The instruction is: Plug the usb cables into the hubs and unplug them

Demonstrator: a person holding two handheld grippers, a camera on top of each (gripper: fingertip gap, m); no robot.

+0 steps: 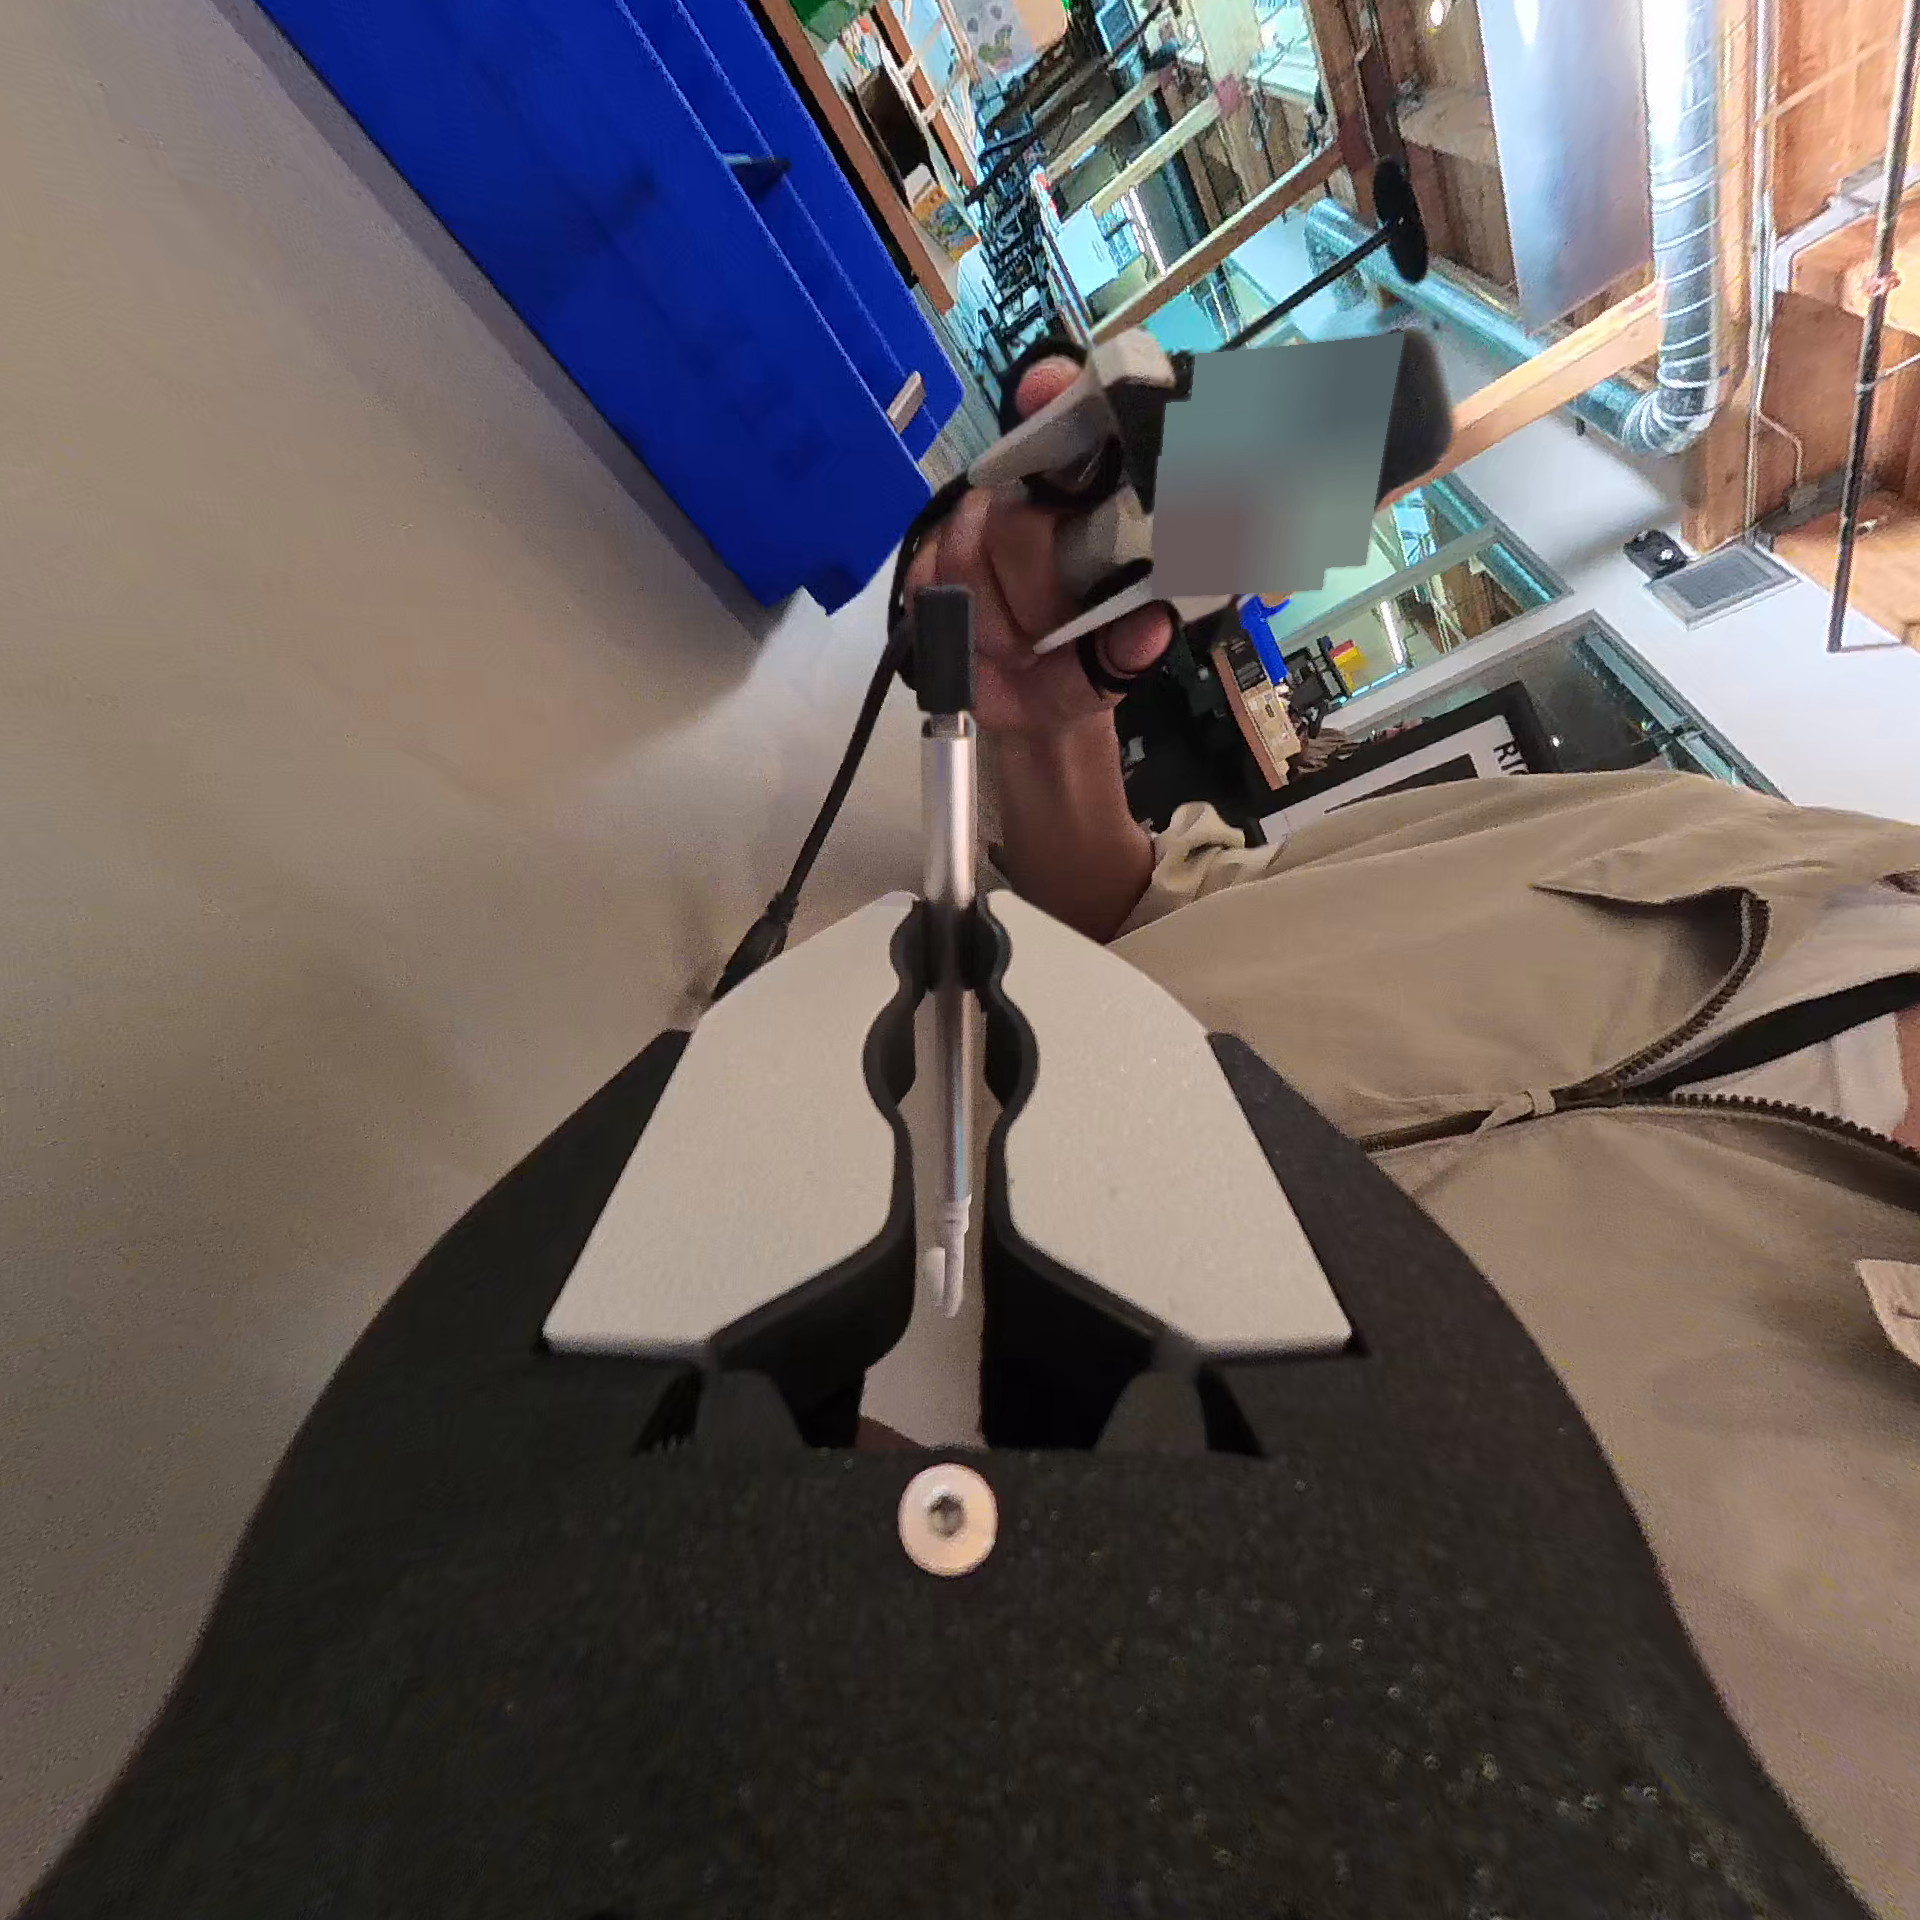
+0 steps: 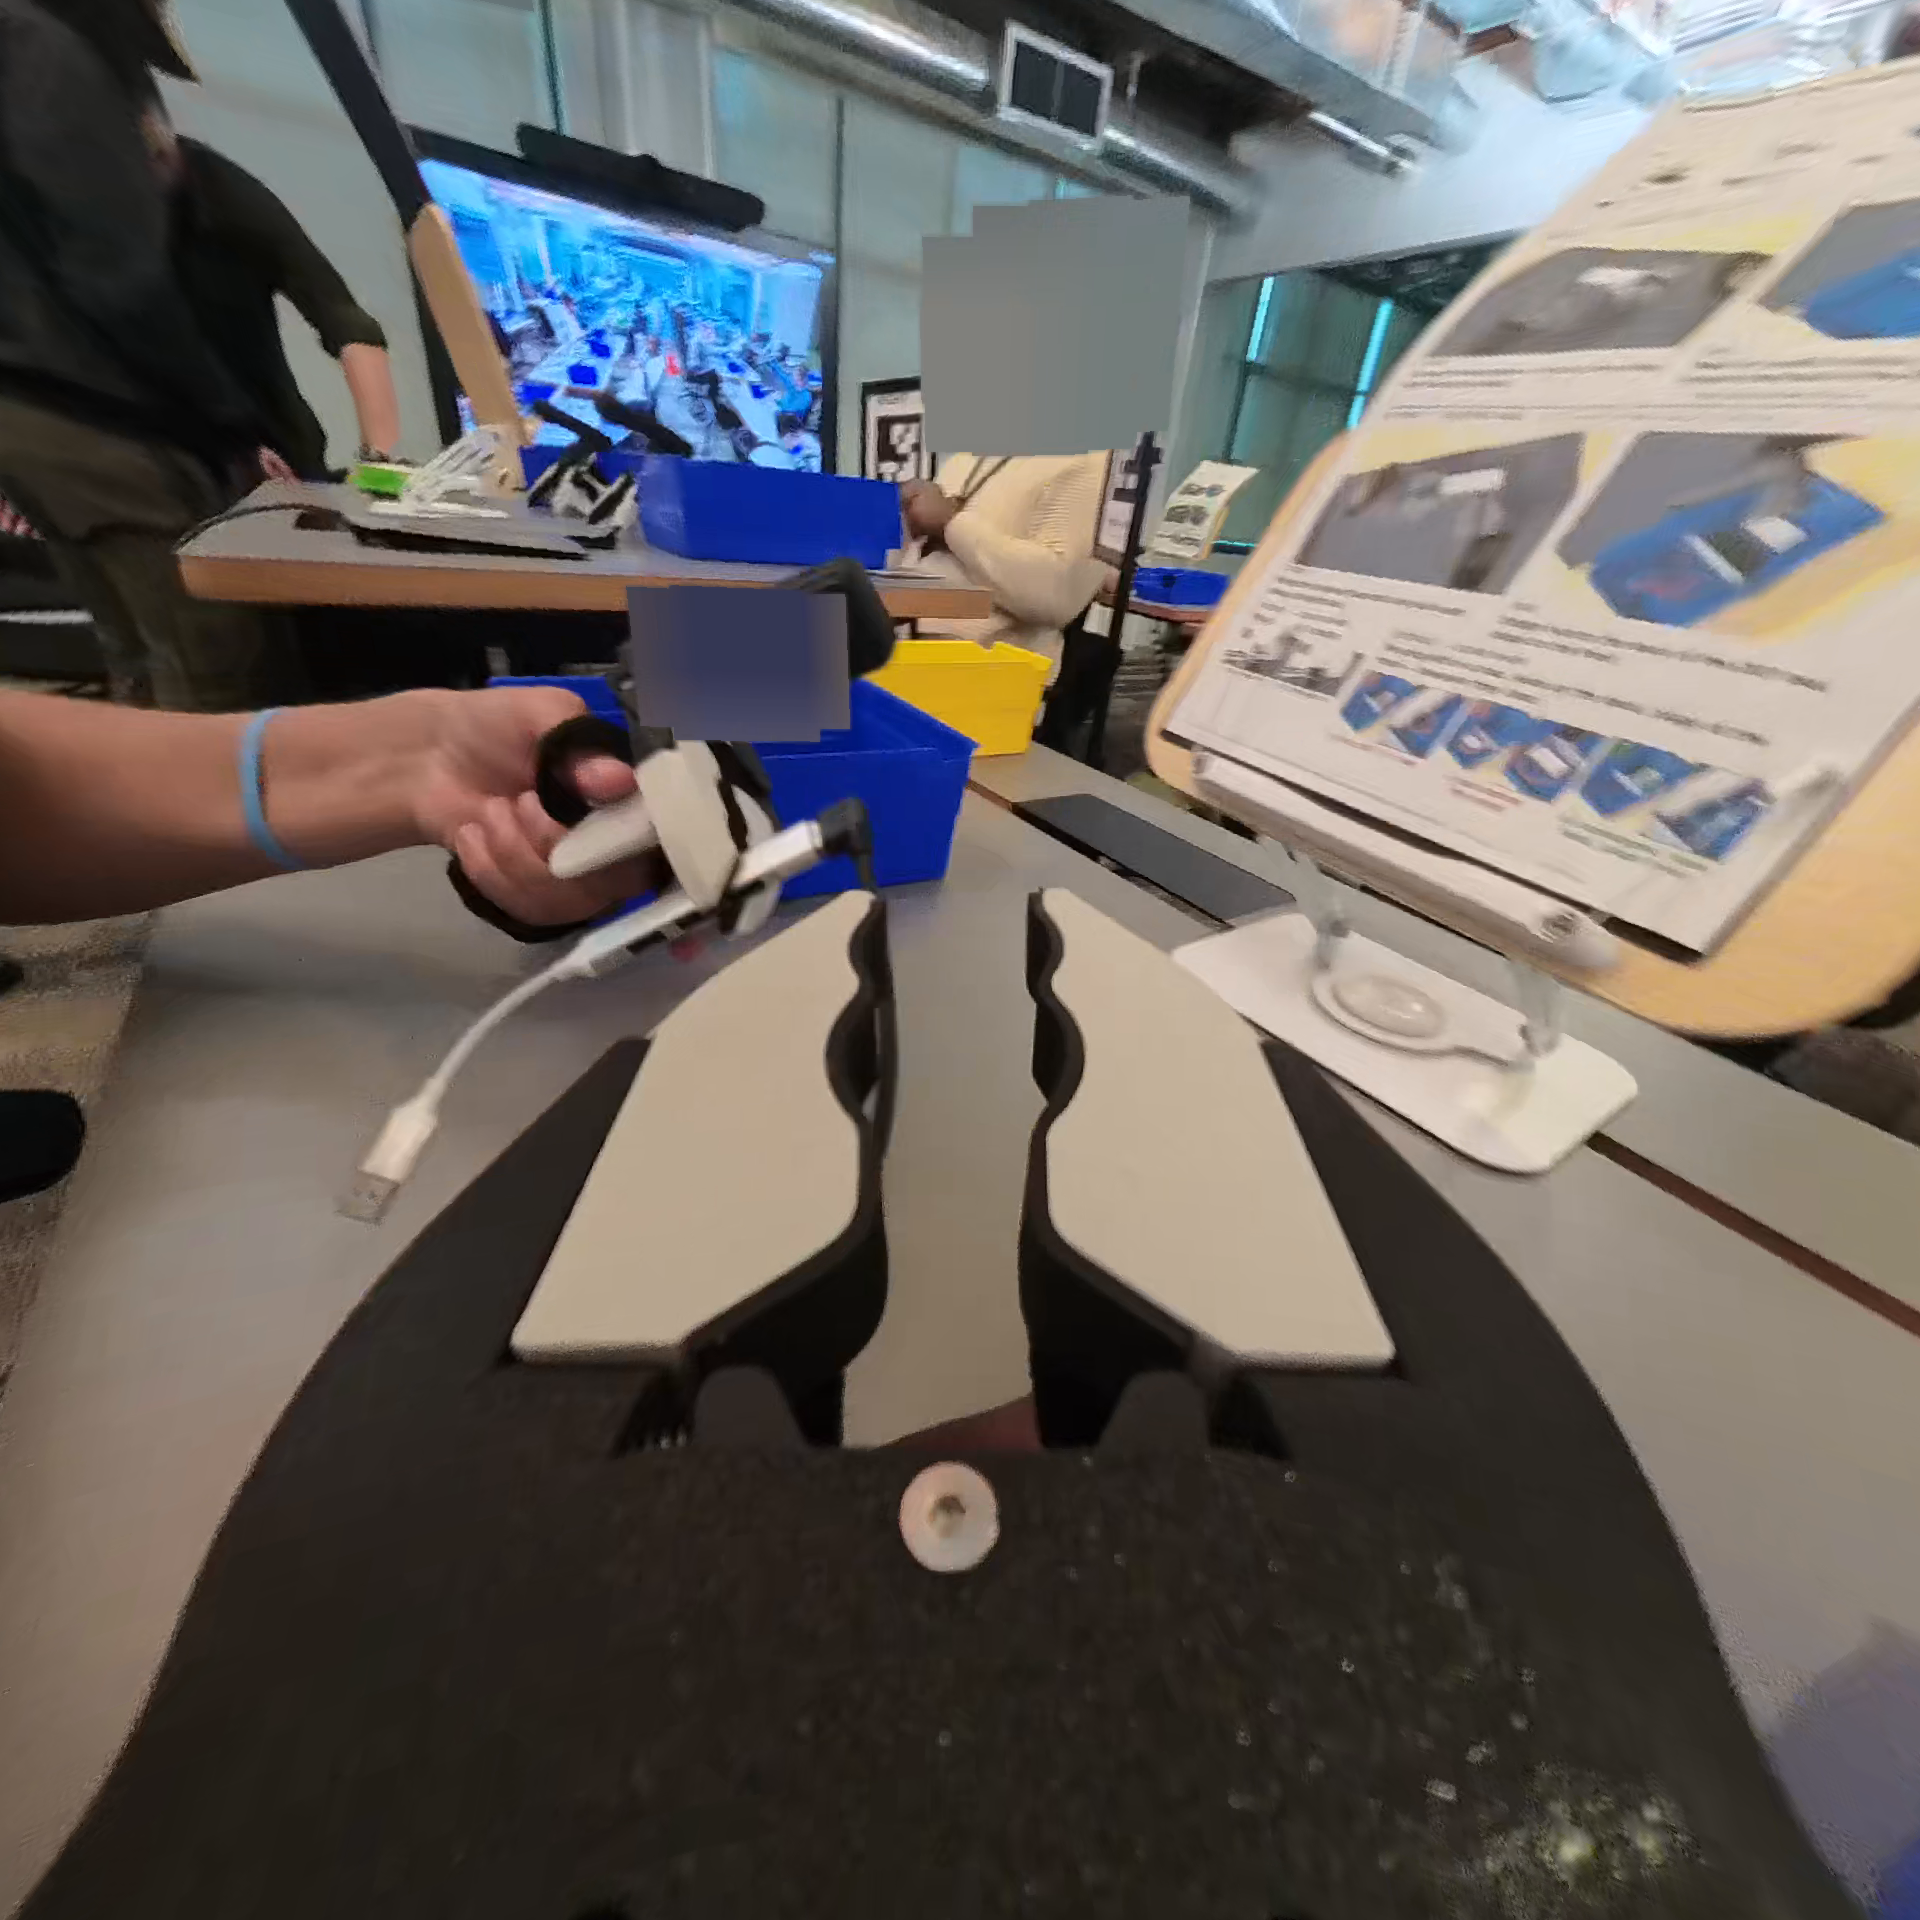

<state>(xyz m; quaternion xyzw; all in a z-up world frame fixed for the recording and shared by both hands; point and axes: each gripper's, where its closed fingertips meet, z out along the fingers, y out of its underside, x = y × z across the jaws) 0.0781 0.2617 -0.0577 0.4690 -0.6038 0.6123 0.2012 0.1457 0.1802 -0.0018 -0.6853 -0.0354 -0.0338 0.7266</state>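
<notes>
My left gripper [image 1: 948, 909] is shut on a slim silver USB hub [image 1: 954, 831], seen edge-on and held above the grey table. A black USB plug [image 1: 943, 665] sits in the hub's far end, and its black cable [image 1: 831, 821] hangs down to the left. In the right wrist view the left gripper [image 2: 743, 883] holds the hub [image 2: 774, 857] with the black plug [image 2: 844, 826]. The hub's white cable ends in a white USB plug [image 2: 390, 1153] lying on the table [image 2: 208, 1351]. My right gripper [image 2: 956, 914] is open and empty, close to the hub.
A blue bin [image 2: 873, 790] stands behind the hub, with a yellow bin [image 2: 966, 686] farther back. An instruction board on a clear stand [image 2: 1558, 623] is at the right. A black flat device [image 2: 1153, 852] lies on the table. A person in a beige jacket [image 1: 1558, 1039] stands close. The gap from one gripper's tips to the other's is roughly 12 cm.
</notes>
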